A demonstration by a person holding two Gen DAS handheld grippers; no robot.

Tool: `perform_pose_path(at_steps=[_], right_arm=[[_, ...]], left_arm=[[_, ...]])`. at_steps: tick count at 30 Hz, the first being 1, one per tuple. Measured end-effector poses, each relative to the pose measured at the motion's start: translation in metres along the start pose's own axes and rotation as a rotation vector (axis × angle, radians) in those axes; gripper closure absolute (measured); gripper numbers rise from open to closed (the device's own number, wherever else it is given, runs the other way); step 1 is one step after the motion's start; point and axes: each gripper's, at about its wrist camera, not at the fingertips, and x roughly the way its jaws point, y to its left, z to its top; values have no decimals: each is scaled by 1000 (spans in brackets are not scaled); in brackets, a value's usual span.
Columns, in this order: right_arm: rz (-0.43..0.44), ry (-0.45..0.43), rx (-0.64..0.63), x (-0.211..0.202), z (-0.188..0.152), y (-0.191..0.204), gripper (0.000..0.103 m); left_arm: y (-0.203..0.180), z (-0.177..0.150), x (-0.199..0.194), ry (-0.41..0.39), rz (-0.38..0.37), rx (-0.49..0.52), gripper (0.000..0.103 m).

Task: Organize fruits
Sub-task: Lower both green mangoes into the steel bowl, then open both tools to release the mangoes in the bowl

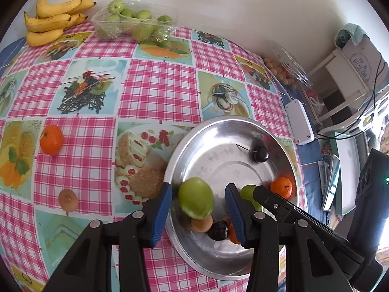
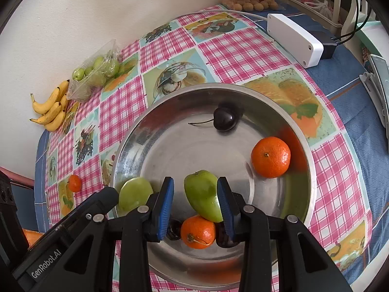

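Observation:
A steel bowl (image 1: pixel 218 146) (image 2: pixel 180 146) stands on the checked tablecloth. My left gripper (image 1: pixel 198 187) is open over the bowl's near-left side. A green fruit (image 1: pixel 196 198) (image 2: pixel 135 193) sits between its blue pads with a gap on each side. My right gripper (image 2: pixel 195 180) is open too. A second green fruit (image 2: pixel 203 194) (image 1: pixel 246 192) leans on its right pad, clear of the left one, atop a tangerine (image 2: pixel 198 232) and a dark cherry (image 2: pixel 225 239). Another tangerine (image 2: pixel 270 157) (image 1: pixel 282 187), a stemmed cherry (image 2: pixel 225 119) (image 1: pixel 261 154) and a small brown fruit (image 1: pixel 201 223) also lie in the bowl.
On the cloth lie a loose tangerine (image 1: pixel 51 140) (image 2: pixel 74 183) and a brown fruit (image 1: pixel 68 199). Bananas (image 1: pixel 52 18) and a plastic tray of green fruits (image 1: pixel 131 23) stand by the wall. A box of small brown fruits (image 2: pixel 252 2) and a white power box (image 2: pixel 294 40) sit at the right.

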Motion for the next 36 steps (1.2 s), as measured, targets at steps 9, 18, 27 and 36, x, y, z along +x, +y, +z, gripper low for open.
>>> perform_pose_path(at_steps=[9, 18, 27, 36], right_arm=[[-14, 17, -12, 4, -1, 2, 65], [-50, 17, -37, 7, 0, 6, 65], [-88, 23, -57, 10, -1, 9, 46], [-112, 18, -67, 13, -1, 10, 32]], left_arm=[[29, 7, -13, -51, 167, -65, 54], [52, 7, -10, -27, 195, -151, 45], [56, 7, -8, -22, 234, -156, 21], [60, 6, -6, -30, 292, -154, 1]])
